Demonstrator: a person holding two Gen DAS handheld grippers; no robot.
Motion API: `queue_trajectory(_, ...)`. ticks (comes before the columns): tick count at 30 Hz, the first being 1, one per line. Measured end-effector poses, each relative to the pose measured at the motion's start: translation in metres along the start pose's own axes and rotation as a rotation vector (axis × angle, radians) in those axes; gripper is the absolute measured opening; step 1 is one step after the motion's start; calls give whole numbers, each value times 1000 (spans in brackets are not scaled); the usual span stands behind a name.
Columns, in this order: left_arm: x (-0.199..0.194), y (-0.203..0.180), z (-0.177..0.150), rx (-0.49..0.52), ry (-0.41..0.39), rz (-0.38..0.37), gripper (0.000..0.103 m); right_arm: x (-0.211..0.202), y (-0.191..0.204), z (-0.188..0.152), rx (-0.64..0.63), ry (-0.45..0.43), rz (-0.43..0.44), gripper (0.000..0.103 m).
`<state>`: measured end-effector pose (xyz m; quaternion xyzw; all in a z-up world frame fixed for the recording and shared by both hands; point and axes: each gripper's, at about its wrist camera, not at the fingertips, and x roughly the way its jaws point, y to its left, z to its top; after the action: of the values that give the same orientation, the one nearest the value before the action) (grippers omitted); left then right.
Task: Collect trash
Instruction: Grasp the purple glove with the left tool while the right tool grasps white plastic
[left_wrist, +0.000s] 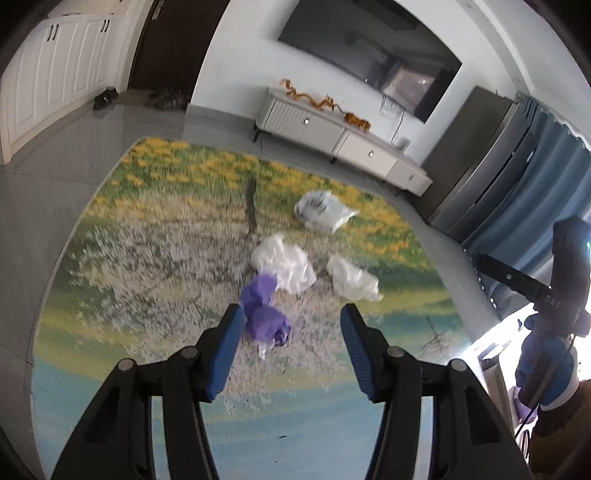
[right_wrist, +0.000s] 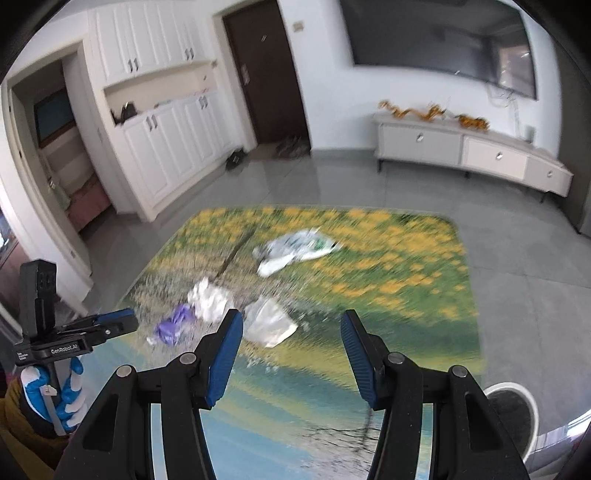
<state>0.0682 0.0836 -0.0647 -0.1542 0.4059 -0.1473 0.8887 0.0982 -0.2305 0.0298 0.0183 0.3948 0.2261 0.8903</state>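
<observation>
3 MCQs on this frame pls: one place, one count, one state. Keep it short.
1. Where does the trash lie?
A. on the TV cabinet
B. on the rug
C. on bare tile

2. How many purple pieces?
A. one
B. two
C. three

3. The left claw is:
A. shut on a bag
B. open, holding nothing
C. out of view

Key:
1 B: all the pieces sit on the flowered rug.
2 A: only the purple wad is purple; the other three are white or clear.
3 B: the left claw has its jaws apart with rug showing between them.
</observation>
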Motion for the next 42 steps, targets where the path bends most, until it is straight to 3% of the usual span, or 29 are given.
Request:
queue_trajectory(7, 22, 6, -7, 5, 31, 16, 52, 71, 22, -10, -62, 135, 50, 53)
queue_trajectory(12, 32, 10, -8, 6, 49, 11, 51, 105, 35, -12, -104, 179, 56, 52)
queue_trajectory(20, 44, 11, -8, 15, 66, 0, 36, 137, 37, -14, -141, 226, 18, 44)
queue_trajectory(28, 48, 11, -12, 28, 67, -8, 30, 140, 36, -18, -179, 232, -19, 28)
queue_trajectory(32, 47, 8, -14, 36, 57, -8, 28, 138, 35, -21, -178, 235, -22, 12)
queue_trajectory(42, 22, 5, -22, 21, 39, -14, 27, 95, 36, -23, -149, 161, 12, 10)
